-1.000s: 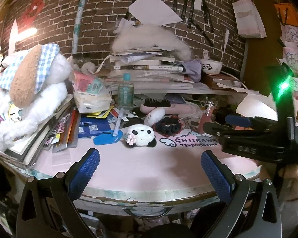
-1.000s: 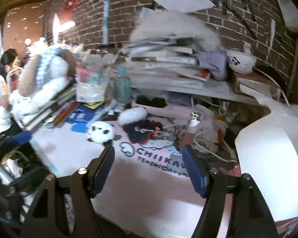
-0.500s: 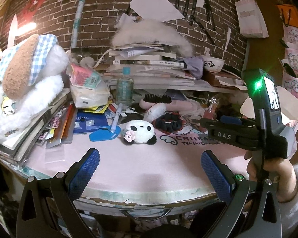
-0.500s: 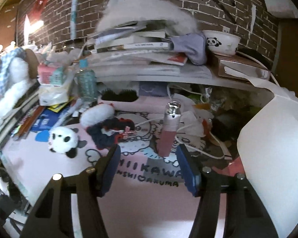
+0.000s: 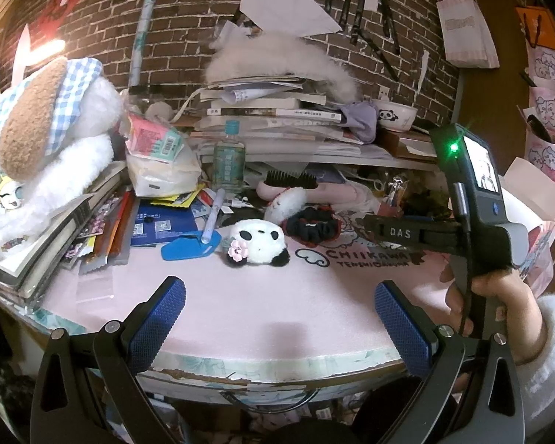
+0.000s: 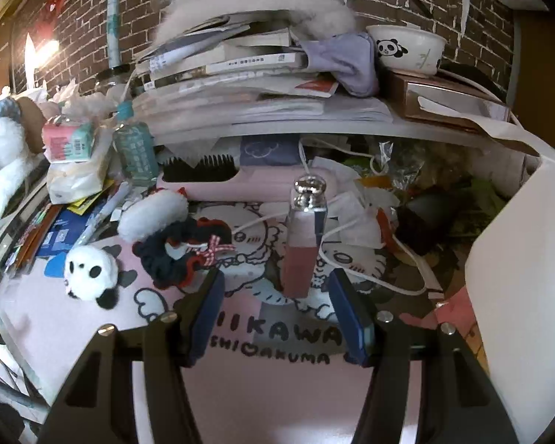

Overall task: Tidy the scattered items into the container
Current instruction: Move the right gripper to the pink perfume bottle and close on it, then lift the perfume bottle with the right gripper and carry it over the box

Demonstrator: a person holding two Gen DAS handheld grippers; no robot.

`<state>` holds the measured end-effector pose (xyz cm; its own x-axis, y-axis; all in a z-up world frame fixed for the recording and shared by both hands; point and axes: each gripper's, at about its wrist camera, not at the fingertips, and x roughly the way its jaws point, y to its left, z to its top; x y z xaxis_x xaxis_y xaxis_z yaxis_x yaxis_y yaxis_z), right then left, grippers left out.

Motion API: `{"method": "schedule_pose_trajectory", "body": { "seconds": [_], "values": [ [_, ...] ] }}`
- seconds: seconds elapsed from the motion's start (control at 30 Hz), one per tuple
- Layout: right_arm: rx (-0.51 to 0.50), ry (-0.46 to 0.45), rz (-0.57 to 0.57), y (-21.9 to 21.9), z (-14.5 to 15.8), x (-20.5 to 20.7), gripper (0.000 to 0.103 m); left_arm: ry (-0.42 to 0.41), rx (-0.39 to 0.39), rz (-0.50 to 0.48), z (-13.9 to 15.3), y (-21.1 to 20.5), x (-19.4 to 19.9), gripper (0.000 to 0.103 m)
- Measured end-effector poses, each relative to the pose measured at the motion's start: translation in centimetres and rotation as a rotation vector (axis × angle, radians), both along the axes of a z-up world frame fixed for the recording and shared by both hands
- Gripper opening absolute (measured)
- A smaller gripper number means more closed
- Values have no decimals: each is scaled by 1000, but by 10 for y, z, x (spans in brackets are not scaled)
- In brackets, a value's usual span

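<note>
A pink bottle with a silver cap [image 6: 303,255] stands upright on the pink mat [image 6: 240,388]. My right gripper [image 6: 275,281] is open, its blue pads either side of the bottle's base without touching it. To the left lie a dark scrunchie [image 6: 183,255], a white fluffy piece [image 6: 153,214] and a small panda plush [image 6: 88,272]. A white container [image 6: 529,277] stands at the right. My left gripper [image 5: 277,288] is open and empty over the table's front edge, the panda plush [image 5: 257,246] ahead of it. The right gripper [image 5: 370,224] shows side-on there, held by a hand.
A pink hairbrush [image 5: 292,183], a green bottle [image 5: 228,162] and a tissue pack [image 5: 159,170] crowd the back under a shelf of stacked books [image 5: 270,111]. A panda bowl [image 6: 407,48] sits on a box. A large plush dog [image 5: 44,140] lies on books at the left.
My right gripper has moved in and down toward the pink bottle and its jaws have narrowed. The left gripper has stayed in place, open.
</note>
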<state>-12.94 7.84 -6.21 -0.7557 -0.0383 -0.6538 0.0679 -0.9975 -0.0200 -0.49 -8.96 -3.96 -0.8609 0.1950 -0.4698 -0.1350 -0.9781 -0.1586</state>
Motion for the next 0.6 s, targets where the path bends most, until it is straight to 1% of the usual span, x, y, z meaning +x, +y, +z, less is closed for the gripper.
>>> {"method": "schedule_pose_trajectory", "body": {
  "seconds": [0.03, 0.1, 0.17, 0.27, 0.4, 0.6],
  "values": [
    [-3, -4, -5, 1, 0, -2, 55, 1, 1, 0, 0, 0, 0, 102],
    [-7, -9, -11, 2, -1, -6, 50, 2, 1, -2, -1, 0, 0, 102],
    [-9, -16, -13, 3, -2, -10, 36, 1, 1, -2, -1, -1, 0, 102],
    [-10, -26, -14, 4, -5, -14, 27, 0, 1, -2, -1, -1, 0, 102],
    [-8, -34, -16, 5, -7, -17, 23, 0, 3, -3, -1, -1, 1, 102],
    [-16, -47, -19, 7, -10, -24, 23, -1, 1, -2, -1, -1, 1, 102]
  ]
}}
